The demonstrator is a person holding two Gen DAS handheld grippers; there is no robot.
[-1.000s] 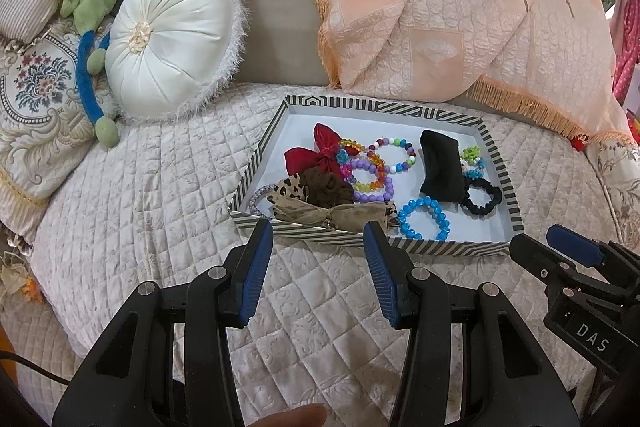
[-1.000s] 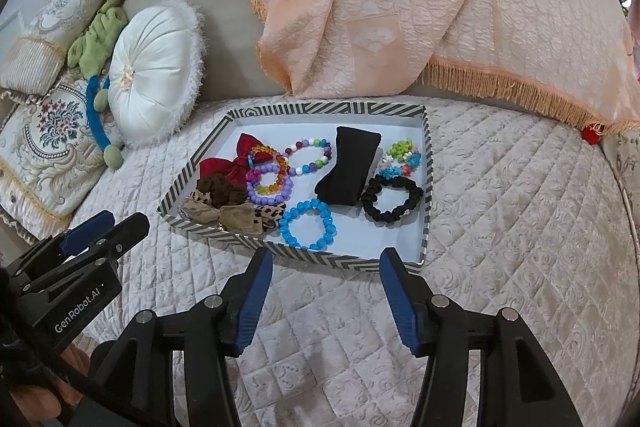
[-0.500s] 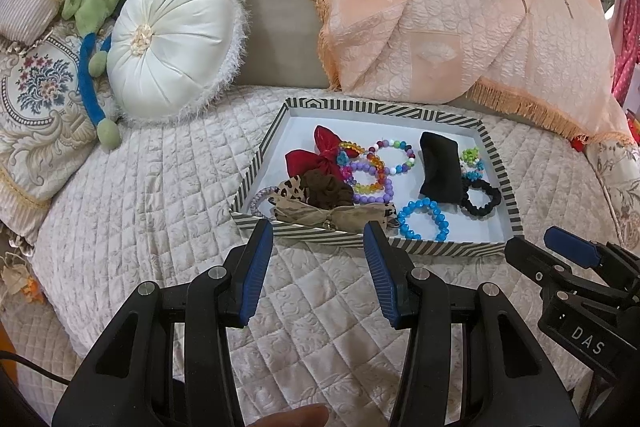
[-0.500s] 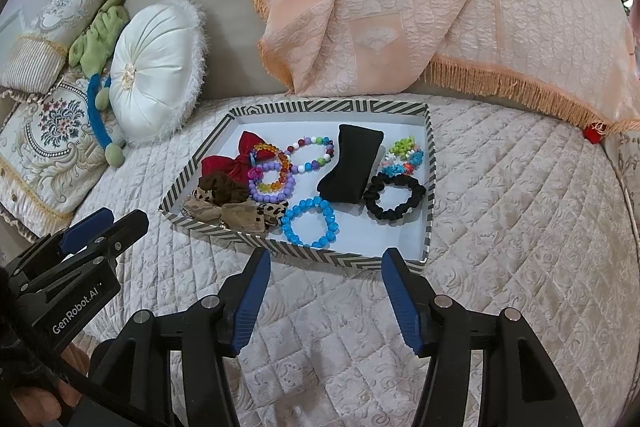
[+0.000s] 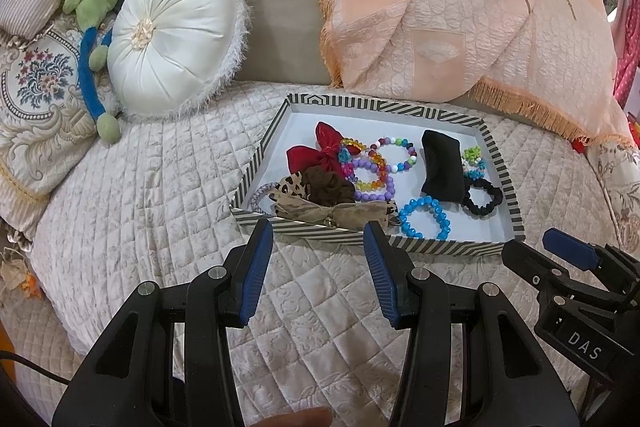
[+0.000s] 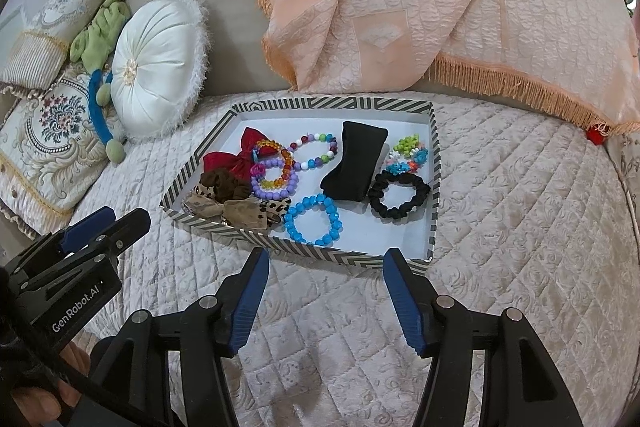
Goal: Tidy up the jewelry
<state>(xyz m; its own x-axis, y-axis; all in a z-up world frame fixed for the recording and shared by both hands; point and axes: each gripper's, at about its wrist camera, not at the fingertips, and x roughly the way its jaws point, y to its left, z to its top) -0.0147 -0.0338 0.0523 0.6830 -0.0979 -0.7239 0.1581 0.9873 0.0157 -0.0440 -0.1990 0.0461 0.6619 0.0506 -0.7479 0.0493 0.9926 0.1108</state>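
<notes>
Left gripper (image 5: pixel 318 227): fingers spread wide, nothing between them; hovers over the quilted bedspread (image 5: pixel 132 187), tips just short of the tray's near rim.
Left wrist view, tray: striped tray (image 5: pixel 256 167) lies flat on the bedspread, ahead of the gripper.
Left wrist view, contents: red bow (image 5: pixel 316 153) at rear left; brown scrunchie (image 5: pixel 328 187) and leopard-print bow (image 5: pixel 340 213) at near left, touching; purple bead bracelet (image 5: pixel 374 183) overlapping a rainbow bracelet; blue bead bracelet (image 5: pixel 426 219) near the front rim; black pouch (image 5: pixel 442 167) right of centre; black scrunchie (image 5: pixel 482 199) partly under the pouch's edge.
Left wrist view, surroundings: white round cushion (image 5: pixel 172 39) beyond the tray to the left; peach fringed throw (image 5: pixel 460 7) behind.
Right gripper (image 6: pixel 326 257): fingers spread wide, holding nothing; tips just before the tray's near rim (image 6: pixel 340 257).
Right wrist view, contents: blue bead bracelet (image 6: pixel 314 221) closest to the fingers; black scrunchie (image 6: pixel 400 201) to its right; black pouch (image 6: pixel 356 161) behind, between them.
Right wrist view, other tool: left gripper (image 6: pixel 106 227) visible at lower left, well apart from the tray.
</notes>
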